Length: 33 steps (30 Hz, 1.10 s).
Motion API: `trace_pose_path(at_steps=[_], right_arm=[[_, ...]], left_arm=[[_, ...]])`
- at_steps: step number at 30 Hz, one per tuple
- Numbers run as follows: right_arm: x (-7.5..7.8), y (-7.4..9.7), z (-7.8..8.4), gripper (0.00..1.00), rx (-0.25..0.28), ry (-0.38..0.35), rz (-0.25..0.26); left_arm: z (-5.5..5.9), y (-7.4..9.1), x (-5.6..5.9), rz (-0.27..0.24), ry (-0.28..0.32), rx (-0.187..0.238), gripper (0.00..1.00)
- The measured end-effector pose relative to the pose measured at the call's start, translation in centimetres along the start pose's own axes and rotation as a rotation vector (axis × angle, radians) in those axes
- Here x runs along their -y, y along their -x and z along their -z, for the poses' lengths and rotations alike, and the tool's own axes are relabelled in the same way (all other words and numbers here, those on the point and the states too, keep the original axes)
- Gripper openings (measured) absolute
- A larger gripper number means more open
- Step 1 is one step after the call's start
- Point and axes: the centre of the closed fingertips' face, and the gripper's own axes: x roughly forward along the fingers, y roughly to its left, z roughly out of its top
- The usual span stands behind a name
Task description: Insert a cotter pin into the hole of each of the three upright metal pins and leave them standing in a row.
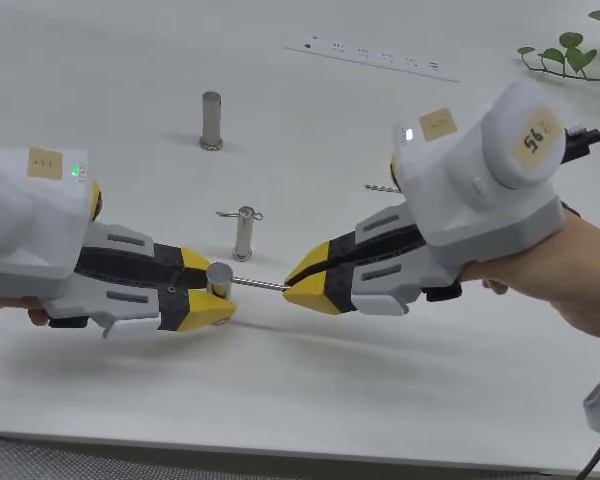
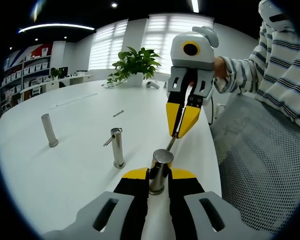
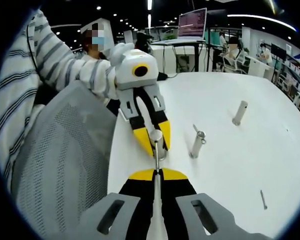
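OK, left gripper [image 1: 212,296] clamped on the near metal pin [image 1: 219,274], right gripper [image 1: 302,285] pinching the cotter pin [image 1: 261,284] at its hole; hold it level, push straight left.

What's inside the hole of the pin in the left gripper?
A cotter pin in the right gripper meets the metal pin below its head; whether its tip is inside is hidden.

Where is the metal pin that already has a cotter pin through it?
In the head view the fitted pin stands centre-table, between the bare pin behind it and the gripped pin in the left gripper.
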Motion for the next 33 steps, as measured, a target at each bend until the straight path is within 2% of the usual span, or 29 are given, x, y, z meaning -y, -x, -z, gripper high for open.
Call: trace_pose_path(at_steps=[11,14,33], right_arm=[[-0.2,-0.7,-0.5,0.04,0.009,-0.01,0.0],[-0.3,-1.0,-0.7,0.04,0.014,-0.038,-0.005],[-0.2,-2.3,-1.9,0.05,0.039,-0.039,-0.001]], left_arm=[[-0.1,0.0,0.0,-0.001,0.007,0.004,0.13],[-0.1,0.0,0.0,-0.001,0.009,0.006,0.13],[-0.1,-0.1,0.2,0.002,0.033,0.03,0.13]])
